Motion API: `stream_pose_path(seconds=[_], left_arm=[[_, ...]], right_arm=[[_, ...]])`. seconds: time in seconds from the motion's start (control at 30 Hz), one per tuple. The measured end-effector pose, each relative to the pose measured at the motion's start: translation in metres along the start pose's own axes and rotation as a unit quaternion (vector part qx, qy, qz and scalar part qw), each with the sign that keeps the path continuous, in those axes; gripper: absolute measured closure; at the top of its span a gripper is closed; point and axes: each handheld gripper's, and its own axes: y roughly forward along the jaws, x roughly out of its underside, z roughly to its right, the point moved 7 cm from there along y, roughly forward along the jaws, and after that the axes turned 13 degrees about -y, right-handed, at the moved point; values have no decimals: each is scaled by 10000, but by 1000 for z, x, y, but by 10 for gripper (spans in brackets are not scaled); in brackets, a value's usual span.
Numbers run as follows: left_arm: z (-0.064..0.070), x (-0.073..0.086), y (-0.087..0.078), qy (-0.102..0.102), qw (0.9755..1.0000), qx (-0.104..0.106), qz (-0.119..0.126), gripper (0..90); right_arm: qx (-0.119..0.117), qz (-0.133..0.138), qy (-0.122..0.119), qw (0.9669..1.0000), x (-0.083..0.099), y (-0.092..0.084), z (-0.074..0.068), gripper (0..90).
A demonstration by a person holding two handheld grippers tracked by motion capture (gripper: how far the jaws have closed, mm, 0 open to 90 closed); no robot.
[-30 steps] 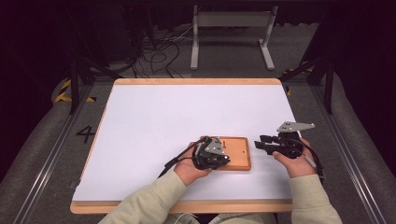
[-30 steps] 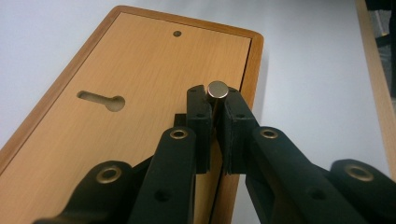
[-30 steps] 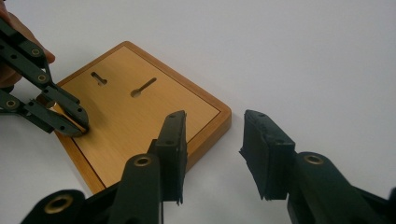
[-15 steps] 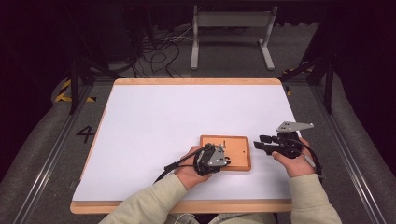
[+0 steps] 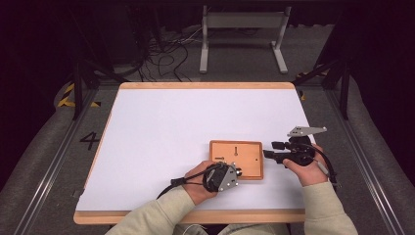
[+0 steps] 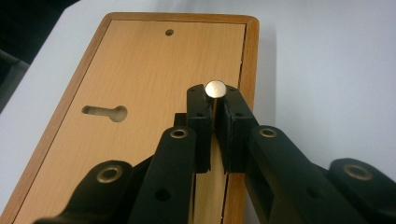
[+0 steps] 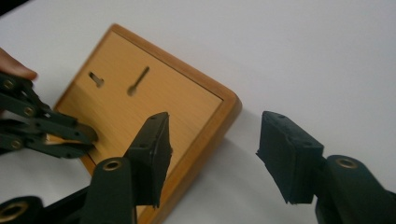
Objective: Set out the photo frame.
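While the board [image 5: 237, 159] lies flat on the white table [image 5: 161, 137], near the person's side, both grippers are close to it. It is a wooden board with a raised rim, and two key-shaped slots [image 7: 138, 80] are cut into its face. The left gripper [image 5: 238, 172] sits over the board's near edge. Its jaws are squeezed tight on a small silver pin [image 6: 215, 88], whose round, shiny top pokes out just above the black pads [image 6: 200, 122]. From the left gripper view, the pin is above the board, close to the rim, and one slot [image 6: 105, 112] lies off to the side of it. The right gripper [image 5: 270, 150] is just beside the board's right edge and points at it. Its jaws have just been opening and now stand wide apart. Nothing is between them. In the right gripper view, one pad [image 7: 154, 140] is in front of the board's corner, and the other pad [image 7: 287, 156] is over the bare table beside the board.
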Motion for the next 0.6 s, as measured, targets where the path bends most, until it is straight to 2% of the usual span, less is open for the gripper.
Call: stream_pose_path(seconds=[0.1, 0.13, 0.3, 0.33, 0.4, 0.5, 0.6], left_arm=[[2, 0, 0, 89, 9999, -84, 32, 841], [3, 0, 0, 134, 9998, -118, 40, 842], [4, 0, -1, 233, 9996, -168, 29, 842], [4, 0, -1, 265, 9995, -175, 40, 842], [5, 1, -1, 281, 9994, -208, 28, 842], [6, 1, -2, 409, 9988, -280, 19, 842], [7, 1, -2, 423, 9987, -290, 31, 842]], right_arm=[[-60, 221, 47, 9997, -6, -1, -2, 380], [-18, 218, 136, 9997, -7, 0, 0, 325], [-55, 92, 344, 9994, -4, 8, 3, 242], [-248, 5, 446, 9987, -2, 15, 2, 219], [-277, -25, 476, 9985, -2, 18, 2, 210], [-524, -55, 753, 9958, 1, 30, 4, 196], [-616, -106, 802, 9948, 3, 38, 5, 199]])
